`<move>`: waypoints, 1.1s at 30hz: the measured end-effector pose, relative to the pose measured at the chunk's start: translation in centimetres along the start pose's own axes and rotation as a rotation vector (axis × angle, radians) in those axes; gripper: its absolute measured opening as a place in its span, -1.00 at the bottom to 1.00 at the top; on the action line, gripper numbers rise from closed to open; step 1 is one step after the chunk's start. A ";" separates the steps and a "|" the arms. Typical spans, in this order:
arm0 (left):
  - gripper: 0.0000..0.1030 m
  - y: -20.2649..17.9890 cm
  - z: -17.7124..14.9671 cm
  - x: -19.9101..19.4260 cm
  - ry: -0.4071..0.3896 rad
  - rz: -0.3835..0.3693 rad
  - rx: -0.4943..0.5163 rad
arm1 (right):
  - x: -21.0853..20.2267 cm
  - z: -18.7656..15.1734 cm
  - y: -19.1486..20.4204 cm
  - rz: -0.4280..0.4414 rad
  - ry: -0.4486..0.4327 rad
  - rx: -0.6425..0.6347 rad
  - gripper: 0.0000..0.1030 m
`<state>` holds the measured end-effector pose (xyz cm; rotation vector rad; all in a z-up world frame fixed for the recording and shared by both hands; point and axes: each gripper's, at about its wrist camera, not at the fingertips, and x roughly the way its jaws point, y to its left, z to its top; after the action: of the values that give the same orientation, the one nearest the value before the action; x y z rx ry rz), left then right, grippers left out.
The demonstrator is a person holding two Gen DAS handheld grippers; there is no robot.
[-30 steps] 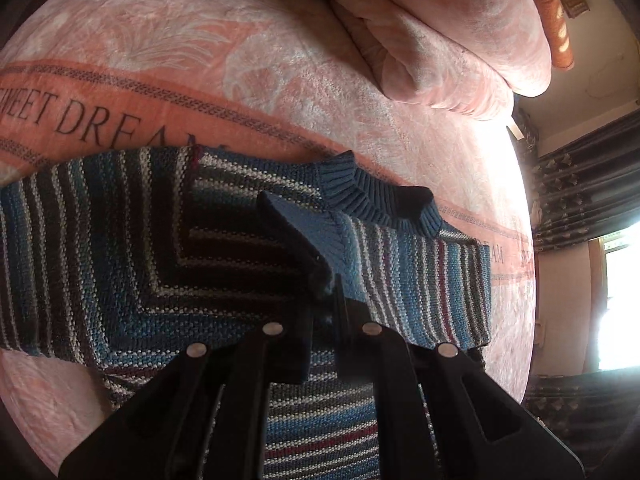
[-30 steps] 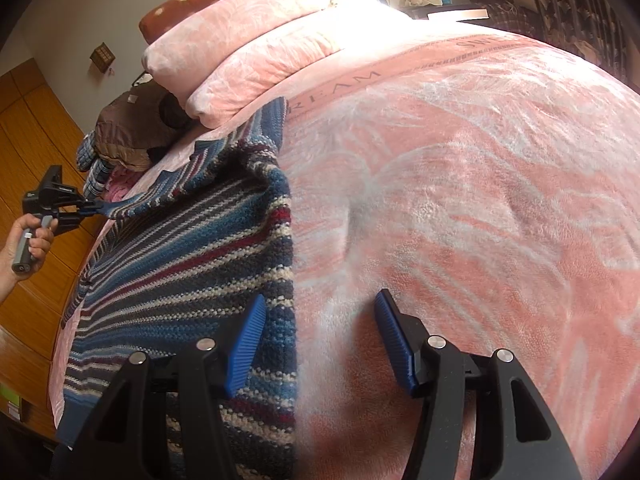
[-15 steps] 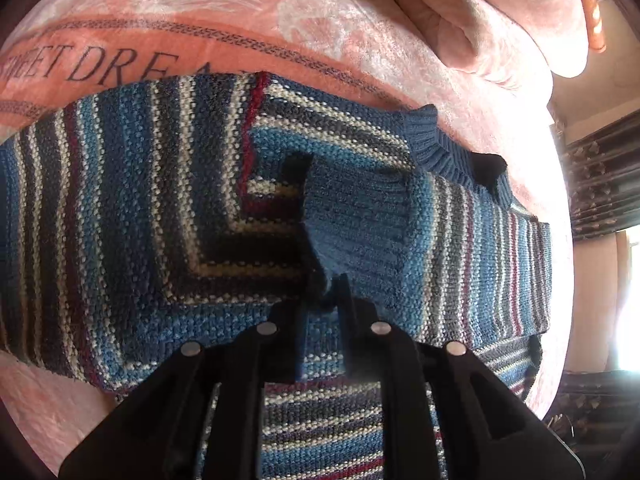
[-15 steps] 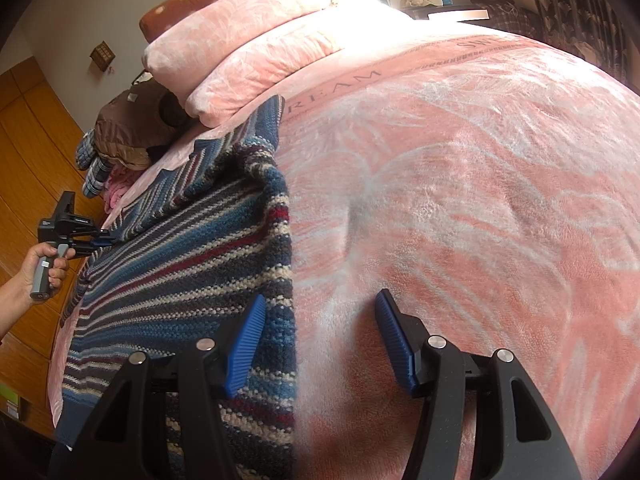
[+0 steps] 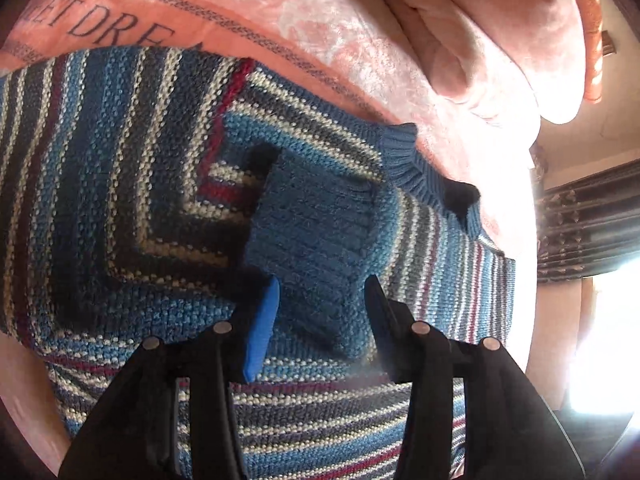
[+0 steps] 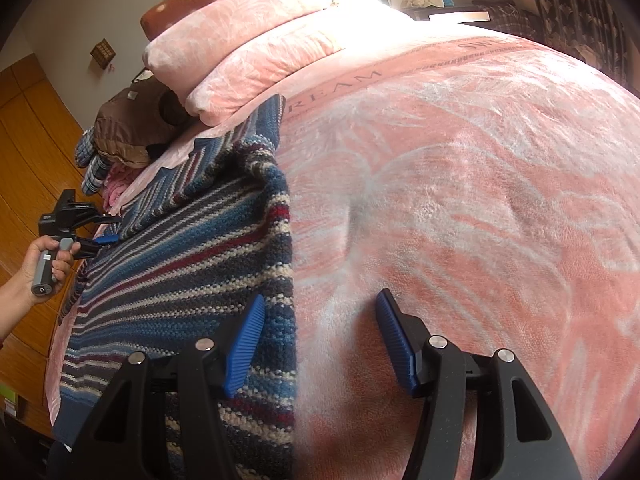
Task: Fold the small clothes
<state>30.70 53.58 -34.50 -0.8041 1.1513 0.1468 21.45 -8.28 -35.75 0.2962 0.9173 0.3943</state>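
A knitted striped sweater [image 5: 132, 184] lies spread flat on the bed, along the left part of the blanket as the right wrist view shows it. The knit is coarse and nubbly, in bands of blue, dark grey, cream and maroon that meet in chevron angles on the body. One sleeve is folded across the chest, its plain blue ribbed cuff [image 5: 316, 236] lying on top of the stripes; a ribbed blue collar [image 5: 416, 168] forms the neck edge toward the pillows. The left tongs [image 5: 320, 304] stand wide apart over the cuff end, one blue pad to each side, gripping nothing; a hand [image 6: 42, 264] holds their grey handle at the far side of the sweater. The right tongs [image 6: 320, 340] are also wide, empty, with ridged blue pads; the left pad sits above the sweater's straight side edge, the right pad above bare blanket. The blanket [image 6: 460, 184] is pink plush with a pale feathery pattern and a printed band of dark lettering. Two soft pink pillows [image 6: 248, 44] are stacked at the head of the bed.
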 end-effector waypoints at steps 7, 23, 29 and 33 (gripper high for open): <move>-0.03 -0.2 -0.8 0.1 0.004 -0.022 0.019 | 0.2 -0.1 0.7 -0.028 0.009 -0.040 0.23; 0.79 27.6 -4.5 -23.5 -0.438 -0.103 -0.493 | -1.3 -0.7 4.5 -0.145 0.085 -0.074 0.40; 0.79 38.2 -5.7 -26.9 -0.531 -0.092 -0.712 | -2.2 -0.6 7.7 -0.149 0.083 -0.107 0.41; 0.79 41.2 -4.8 -26.6 -0.539 -0.086 -0.744 | -2.3 0.1 9.6 -0.141 0.078 -0.122 0.43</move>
<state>-4.73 87.78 -32.84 -1.3608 0.5284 0.7042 18.31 -0.76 -30.16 0.1040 0.9805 0.3320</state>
